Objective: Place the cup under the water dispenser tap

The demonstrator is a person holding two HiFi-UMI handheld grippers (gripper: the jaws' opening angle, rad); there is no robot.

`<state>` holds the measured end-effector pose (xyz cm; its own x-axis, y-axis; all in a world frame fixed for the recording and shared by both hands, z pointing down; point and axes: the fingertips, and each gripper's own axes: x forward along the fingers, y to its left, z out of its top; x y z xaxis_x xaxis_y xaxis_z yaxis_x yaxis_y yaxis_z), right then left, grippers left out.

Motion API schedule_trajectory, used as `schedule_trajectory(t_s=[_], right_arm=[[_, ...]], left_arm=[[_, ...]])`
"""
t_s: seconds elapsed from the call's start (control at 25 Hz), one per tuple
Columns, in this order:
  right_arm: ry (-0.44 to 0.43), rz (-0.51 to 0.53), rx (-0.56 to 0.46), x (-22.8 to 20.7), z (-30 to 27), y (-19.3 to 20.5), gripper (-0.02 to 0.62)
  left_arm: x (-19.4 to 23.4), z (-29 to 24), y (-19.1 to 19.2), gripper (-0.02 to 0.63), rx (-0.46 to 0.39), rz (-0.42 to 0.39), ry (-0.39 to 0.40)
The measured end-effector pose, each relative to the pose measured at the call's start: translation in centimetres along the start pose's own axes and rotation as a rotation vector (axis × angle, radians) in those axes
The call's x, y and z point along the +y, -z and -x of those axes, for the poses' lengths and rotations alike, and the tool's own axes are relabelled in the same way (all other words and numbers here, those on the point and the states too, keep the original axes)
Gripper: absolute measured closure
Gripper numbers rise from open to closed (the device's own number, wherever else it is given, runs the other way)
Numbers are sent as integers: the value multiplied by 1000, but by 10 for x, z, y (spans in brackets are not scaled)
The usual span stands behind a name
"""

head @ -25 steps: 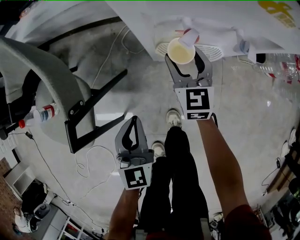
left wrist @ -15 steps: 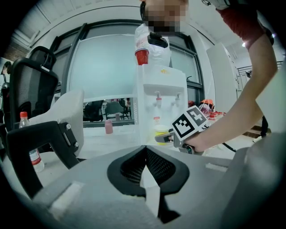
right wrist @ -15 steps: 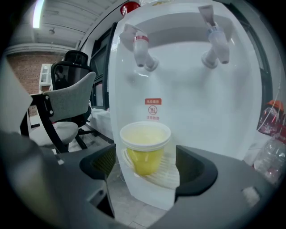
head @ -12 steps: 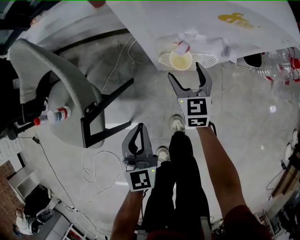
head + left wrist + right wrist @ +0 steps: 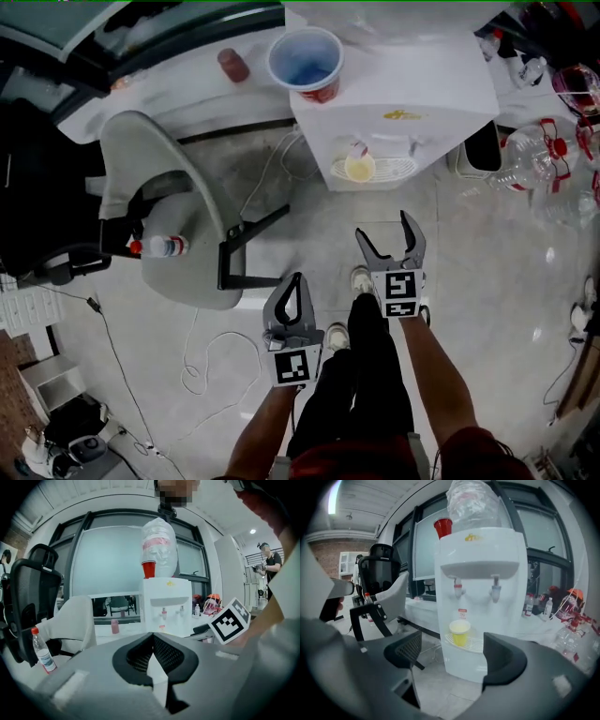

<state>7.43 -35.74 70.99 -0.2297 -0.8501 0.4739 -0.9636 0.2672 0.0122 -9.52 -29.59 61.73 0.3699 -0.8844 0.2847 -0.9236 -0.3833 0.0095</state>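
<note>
We see a small yellow cup standing upright near the middle of the right gripper view, its open mouth facing up. It rests on the left part of the white grated drip tray at the front of the water dispenser, a tall white box that fills the centre of that frame. The cup sits directly below the red-tipped tap, clear of the spout. The blue-tipped tap hangs to its right, over the bare part of the tray. From the head view, cup and dispenser lie at upper middle of the frame.
</note>
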Motion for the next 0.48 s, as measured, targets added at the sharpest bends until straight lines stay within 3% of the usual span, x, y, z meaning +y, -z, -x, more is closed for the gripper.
schedule_trajectory(t_s=[0.36, 0.48], right_arm=[[29, 16, -119, 15, 129, -90, 199], [27, 35, -147, 24, 177, -113, 202]], left_arm=[[-8, 46, -92, 600, -85, 18, 11], [-10, 70, -120, 600, -120, -14, 25]])
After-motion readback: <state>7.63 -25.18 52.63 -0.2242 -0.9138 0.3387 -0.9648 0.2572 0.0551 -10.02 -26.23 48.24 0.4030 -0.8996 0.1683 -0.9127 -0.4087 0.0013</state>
